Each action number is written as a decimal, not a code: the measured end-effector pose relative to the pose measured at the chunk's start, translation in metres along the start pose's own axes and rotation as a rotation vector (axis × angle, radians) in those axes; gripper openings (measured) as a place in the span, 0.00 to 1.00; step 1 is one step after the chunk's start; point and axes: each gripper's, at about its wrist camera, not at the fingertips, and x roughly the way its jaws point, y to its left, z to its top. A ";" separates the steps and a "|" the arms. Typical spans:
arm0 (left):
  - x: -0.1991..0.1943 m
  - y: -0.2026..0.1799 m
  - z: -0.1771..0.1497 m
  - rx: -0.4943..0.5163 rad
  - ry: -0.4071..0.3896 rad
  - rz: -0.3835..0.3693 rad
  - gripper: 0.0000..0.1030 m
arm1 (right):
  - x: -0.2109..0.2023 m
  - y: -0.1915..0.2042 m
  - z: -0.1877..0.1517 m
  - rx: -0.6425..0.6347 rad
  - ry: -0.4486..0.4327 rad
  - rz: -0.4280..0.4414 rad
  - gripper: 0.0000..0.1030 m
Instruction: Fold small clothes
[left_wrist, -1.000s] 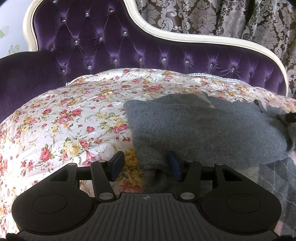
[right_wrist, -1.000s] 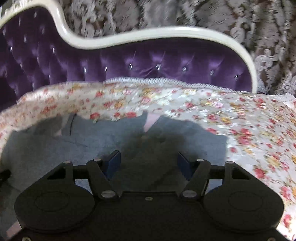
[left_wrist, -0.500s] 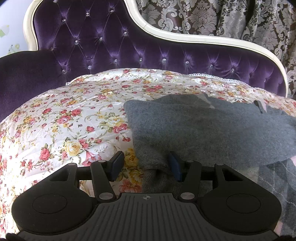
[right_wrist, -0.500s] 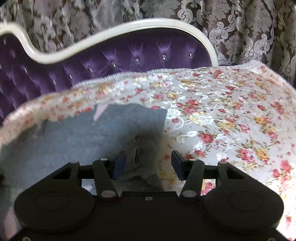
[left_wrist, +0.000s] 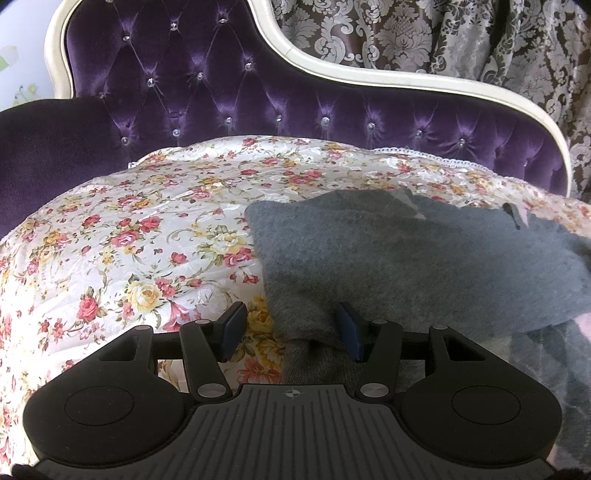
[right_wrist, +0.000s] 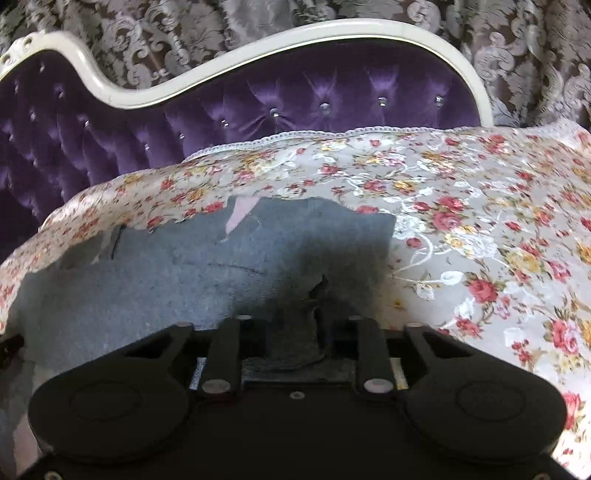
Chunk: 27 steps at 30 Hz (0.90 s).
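Grey knitwear (left_wrist: 424, 258) is the garment being folded, and it lies spread on the floral bedspread (left_wrist: 140, 236) of a bed with a purple tufted headboard (left_wrist: 207, 85). At the right gripper (right_wrist: 299, 332) the jaws have closed from the wide gap of half a second ago onto a bunched fold at the garment's right-hand corner, a puckered ridge of cloth standing up between them; a second ago the same jaws were open over the middle of the cloth. At the left gripper (left_wrist: 291, 328) nothing has moved: its jaws stay parted, with the near-left edge of the knit lying between them and against the right pad, not pinched. A thin dark strap (left_wrist: 513, 216) and a patch of pink lining (right_wrist: 240, 214) show near the far edge of the knit. With one corner now held, the fold seems ready to begin, once the left side also takes its corner; a one-sided lift would probably drag the knit askew. Patterned curtains (left_wrist: 443, 40) hang behind.
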 end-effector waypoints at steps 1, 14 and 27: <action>-0.002 0.002 0.002 -0.005 0.010 -0.006 0.51 | -0.002 0.002 0.001 -0.024 -0.005 0.014 0.09; 0.020 0.005 0.062 -0.020 0.035 0.039 0.52 | 0.004 -0.009 0.026 0.041 -0.064 -0.013 0.43; 0.050 0.020 0.049 -0.074 0.121 0.103 0.80 | 0.047 -0.012 0.028 -0.033 -0.001 -0.082 0.42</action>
